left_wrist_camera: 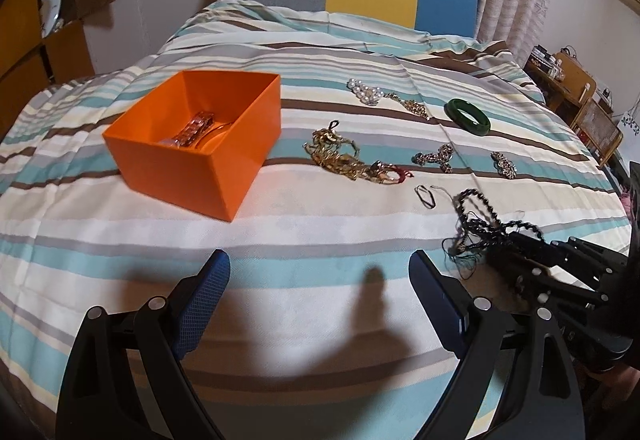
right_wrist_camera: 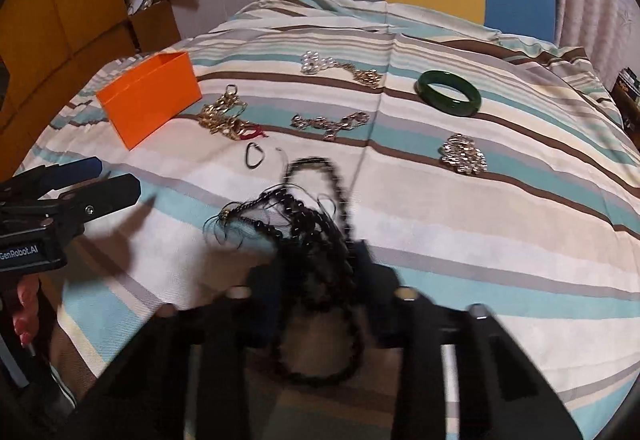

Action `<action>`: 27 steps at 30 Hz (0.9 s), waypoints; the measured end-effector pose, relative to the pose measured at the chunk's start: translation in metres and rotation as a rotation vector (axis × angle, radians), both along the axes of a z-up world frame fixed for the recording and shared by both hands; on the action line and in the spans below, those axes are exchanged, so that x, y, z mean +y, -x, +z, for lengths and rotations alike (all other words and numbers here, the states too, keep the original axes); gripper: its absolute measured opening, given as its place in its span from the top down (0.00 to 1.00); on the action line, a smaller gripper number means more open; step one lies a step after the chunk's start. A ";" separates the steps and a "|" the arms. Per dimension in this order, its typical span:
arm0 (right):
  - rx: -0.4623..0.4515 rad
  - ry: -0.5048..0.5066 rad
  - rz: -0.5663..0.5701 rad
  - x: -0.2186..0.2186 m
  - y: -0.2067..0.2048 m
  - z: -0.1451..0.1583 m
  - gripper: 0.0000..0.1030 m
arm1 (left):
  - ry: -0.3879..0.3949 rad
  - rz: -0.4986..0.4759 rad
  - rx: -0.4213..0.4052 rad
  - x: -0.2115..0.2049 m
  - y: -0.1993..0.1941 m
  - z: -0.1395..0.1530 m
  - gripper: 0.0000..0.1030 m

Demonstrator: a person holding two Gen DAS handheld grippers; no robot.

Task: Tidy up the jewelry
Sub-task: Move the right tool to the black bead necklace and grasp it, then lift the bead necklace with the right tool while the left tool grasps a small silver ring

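- Striped quilted bedspread (left_wrist_camera: 320,224) in cream, teal and brown carries scattered gold chains (left_wrist_camera: 340,156) and a glossy green bangle (left_wrist_camera: 468,115).
- Open orange box (left_wrist_camera: 192,138) holds a metal-link watch (left_wrist_camera: 192,132).
- Left tongs (left_wrist_camera: 320,280) spread, empty.
- Right tongs (right_wrist_camera: 316,280) clench a black beaded necklace (right_wrist_camera: 312,216), lifted over the bed's near side.

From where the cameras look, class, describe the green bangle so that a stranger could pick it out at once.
Start at the striped bedspread, with the orange box on its left. The jewelry lies scattered to the right of the box, and the green bangle sits at the far right, toward the headboard. It is the only solid, smooth ring there; its neighbours are chains, pearls and beads.
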State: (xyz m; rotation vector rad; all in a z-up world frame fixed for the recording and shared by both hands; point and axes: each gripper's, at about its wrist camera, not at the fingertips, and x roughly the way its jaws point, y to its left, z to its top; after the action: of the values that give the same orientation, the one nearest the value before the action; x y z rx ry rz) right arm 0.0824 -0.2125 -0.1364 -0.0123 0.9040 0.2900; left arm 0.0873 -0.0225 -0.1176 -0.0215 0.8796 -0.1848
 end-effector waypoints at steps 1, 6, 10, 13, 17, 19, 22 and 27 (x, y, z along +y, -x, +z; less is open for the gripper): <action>0.003 -0.018 -0.007 -0.003 0.000 0.000 0.81 | -0.001 -0.003 -0.001 -0.001 -0.001 0.000 0.12; -0.005 -0.058 -0.063 -0.021 0.004 0.001 0.84 | -0.008 -0.013 -0.004 -0.008 -0.009 0.000 0.12; -0.013 -0.072 -0.149 -0.043 0.007 0.002 0.85 | -0.014 -0.023 -0.007 -0.015 -0.016 0.000 0.12; -0.016 -0.081 -0.215 -0.060 0.007 0.001 0.85 | -0.019 -0.028 -0.017 -0.022 -0.023 0.002 0.12; -0.024 -0.101 -0.287 -0.082 0.010 0.001 0.86 | -0.014 -0.025 -0.020 -0.029 -0.036 0.003 0.12; -0.031 -0.105 -0.314 -0.089 0.013 0.002 0.86 | 0.009 -0.027 -0.020 -0.033 -0.041 0.006 0.12; -0.036 -0.124 -0.345 -0.097 0.015 0.001 0.86 | 0.019 -0.052 -0.029 -0.045 -0.049 0.010 0.12; -0.029 -0.144 -0.352 -0.101 0.016 0.000 0.86 | -0.023 -0.126 -0.055 -0.080 -0.069 0.011 0.12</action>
State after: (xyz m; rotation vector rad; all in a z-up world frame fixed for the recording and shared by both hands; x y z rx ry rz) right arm 0.0665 -0.3133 -0.1365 0.2728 0.8379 0.0259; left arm 0.1565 -0.1024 -0.1064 0.0606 0.8285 -0.2919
